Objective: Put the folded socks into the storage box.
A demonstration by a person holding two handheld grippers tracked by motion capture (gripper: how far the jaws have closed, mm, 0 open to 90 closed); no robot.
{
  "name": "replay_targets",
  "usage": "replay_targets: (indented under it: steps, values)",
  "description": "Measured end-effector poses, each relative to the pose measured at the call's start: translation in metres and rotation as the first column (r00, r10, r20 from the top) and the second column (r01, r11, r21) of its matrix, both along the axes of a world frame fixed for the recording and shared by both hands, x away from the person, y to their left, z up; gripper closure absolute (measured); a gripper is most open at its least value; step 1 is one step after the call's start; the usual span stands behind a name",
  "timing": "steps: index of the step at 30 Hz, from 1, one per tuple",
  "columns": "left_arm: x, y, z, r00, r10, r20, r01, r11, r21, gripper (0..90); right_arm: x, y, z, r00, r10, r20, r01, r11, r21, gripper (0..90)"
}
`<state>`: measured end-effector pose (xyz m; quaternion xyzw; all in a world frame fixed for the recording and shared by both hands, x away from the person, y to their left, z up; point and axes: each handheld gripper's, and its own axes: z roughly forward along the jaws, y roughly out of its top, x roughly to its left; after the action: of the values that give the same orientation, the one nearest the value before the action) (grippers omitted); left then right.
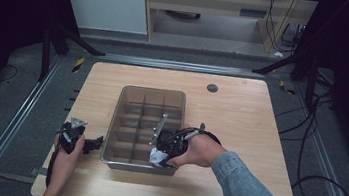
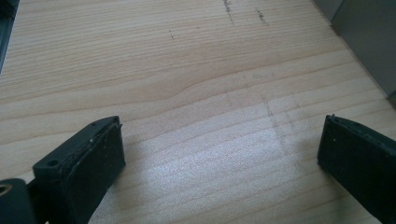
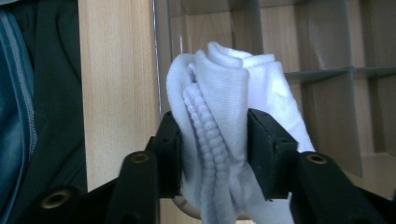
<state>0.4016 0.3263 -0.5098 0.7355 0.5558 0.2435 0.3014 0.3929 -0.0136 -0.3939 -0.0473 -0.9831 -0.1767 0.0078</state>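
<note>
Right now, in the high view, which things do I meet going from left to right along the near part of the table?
Left gripper → clear divided box → white sock held in the right gripper → the person's right hand → denim sleeve.

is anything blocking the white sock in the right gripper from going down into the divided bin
Nothing visible does. The right gripper holds the white sock at the divided bin's near right corner, where the compartments look open and empty.

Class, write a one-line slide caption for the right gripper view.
Right gripper clamps a folded white sock above the divided bin.
</note>
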Motion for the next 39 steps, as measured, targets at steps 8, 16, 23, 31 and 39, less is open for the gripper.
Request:
replay_targets:
  steps: [8, 16, 23, 31, 39]
  values:
    - [0.0, 0.0, 0.0, 1.0, -0.001, 0.0, 0.001, 1.0, 0.0, 0.0, -0.006, -0.007, 0.008, 0.9988, -0.027, 0.04, 0.026, 0.999, 0.023, 32.6]
    - [0.0, 0.0, 0.0, 1.0, 0.002, 0.001, -0.002, 1.0, -0.002, 0.0, -0.007, -0.021, 0.022, 0.9953, -0.064, 0.073, 0.06, 0.997, 0.056, 18.7]
    - [0.0, 0.0, 0.0, 1.0, -0.003, 0.0, 0.003, 1.0, 0.002, 0.0, -0.004, -0.031, 0.041, 0.9892, -0.102, 0.105, 0.095, 0.993, 0.07, 12.9]
    - [0.0, 0.0, 0.0, 1.0, -0.004, 0.0, 0.004, 1.0, 0.003, 0.0, 0.003, -0.034, 0.062, 0.9795, -0.122, 0.161, 0.111, 0.991, 0.073, 22.6]
    - [0.0, 0.0, 0.0, 1.0, -0.004, -0.001, 0.004, 1.0, 0.003, 0.0, 0.013, -0.034, 0.084, 0.9754, -0.125, 0.182, 0.113, 0.991, 0.073, 51.0]
